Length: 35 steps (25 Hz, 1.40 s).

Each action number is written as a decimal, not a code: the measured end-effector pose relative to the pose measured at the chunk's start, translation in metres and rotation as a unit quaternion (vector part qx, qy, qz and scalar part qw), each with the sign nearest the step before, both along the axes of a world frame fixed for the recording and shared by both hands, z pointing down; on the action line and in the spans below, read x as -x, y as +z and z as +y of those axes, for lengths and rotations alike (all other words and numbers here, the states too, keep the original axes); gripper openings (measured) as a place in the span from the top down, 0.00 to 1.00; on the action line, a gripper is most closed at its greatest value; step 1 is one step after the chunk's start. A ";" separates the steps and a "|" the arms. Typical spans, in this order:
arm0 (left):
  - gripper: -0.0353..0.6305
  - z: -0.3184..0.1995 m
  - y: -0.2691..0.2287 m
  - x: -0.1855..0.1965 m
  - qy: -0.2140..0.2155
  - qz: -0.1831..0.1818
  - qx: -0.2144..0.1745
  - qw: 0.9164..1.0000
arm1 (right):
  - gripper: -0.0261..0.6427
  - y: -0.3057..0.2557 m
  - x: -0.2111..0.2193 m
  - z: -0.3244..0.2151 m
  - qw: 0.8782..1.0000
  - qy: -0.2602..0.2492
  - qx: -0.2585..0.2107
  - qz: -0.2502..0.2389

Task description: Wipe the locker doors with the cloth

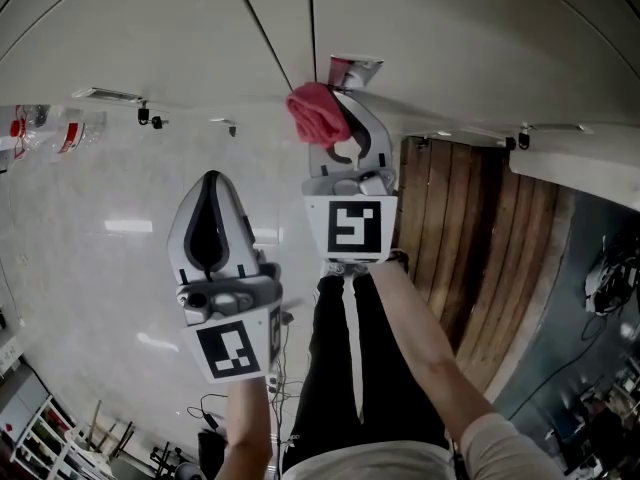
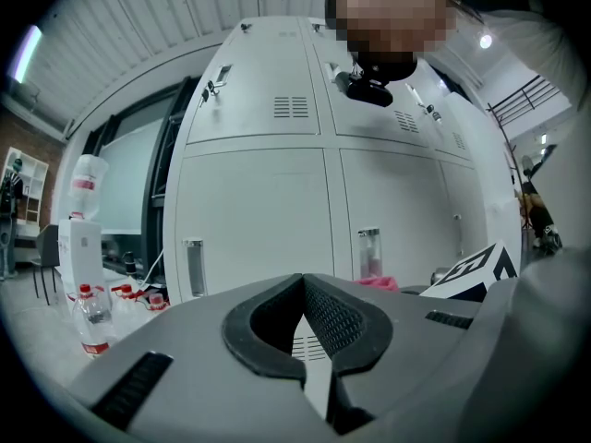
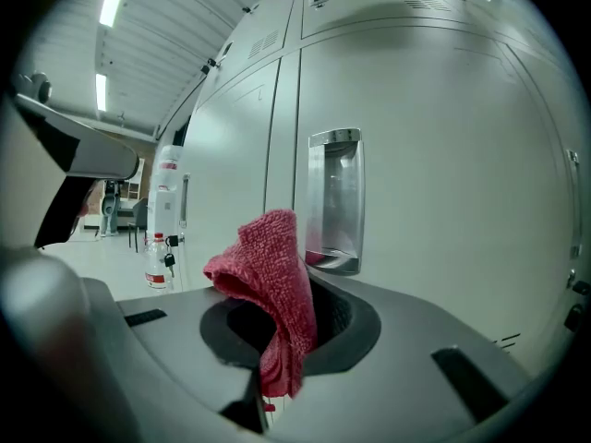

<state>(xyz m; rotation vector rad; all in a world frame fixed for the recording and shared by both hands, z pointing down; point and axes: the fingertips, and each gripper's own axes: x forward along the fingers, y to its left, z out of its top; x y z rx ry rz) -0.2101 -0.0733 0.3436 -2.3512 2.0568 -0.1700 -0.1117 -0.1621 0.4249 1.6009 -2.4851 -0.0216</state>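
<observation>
The white locker doors (image 1: 450, 38) fill the top of the head view. A crumpled red cloth (image 1: 318, 113) is pinched in my right gripper (image 1: 338, 108), which is held close to a door near the seam between two doors. In the right gripper view the cloth (image 3: 272, 293) sticks up from the shut jaws, just short of a recessed metal handle (image 3: 334, 201). My left gripper (image 1: 211, 180) hangs lower and to the left, away from the lockers, shut with nothing in it. Its view faces the locker bank (image 2: 259, 220) from farther off.
Keys hang from locks (image 1: 150, 116) on the doors. Water bottles (image 2: 88, 317) stand on the floor at the left. A brown wooden floor strip (image 1: 470, 238) lies to the right, with the person's dark trousers (image 1: 345, 368) below the grippers.
</observation>
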 end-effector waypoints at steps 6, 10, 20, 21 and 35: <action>0.92 -0.007 0.005 -0.011 0.021 -0.003 0.002 1.000 | 0.92 0.004 -0.017 0.000 1.000 0.012 0.002 0.004; 0.92 -0.011 0.004 -0.031 0.042 0.008 -0.007 0.999 | 0.91 0.002 -0.025 0.002 1.000 0.001 0.003 0.014; 0.92 -0.021 0.005 -0.074 0.080 0.013 -0.006 0.997 | 0.91 0.001 -0.089 0.003 0.999 0.053 -0.004 0.000; 0.92 -0.021 0.006 -0.077 0.083 0.013 -0.005 0.996 | 0.91 0.001 -0.096 0.003 0.998 0.058 -0.004 0.000; 0.92 -0.023 0.015 -0.129 0.118 0.012 0.003 0.993 | 0.91 0.004 -0.230 0.011 0.984 0.174 -0.006 0.024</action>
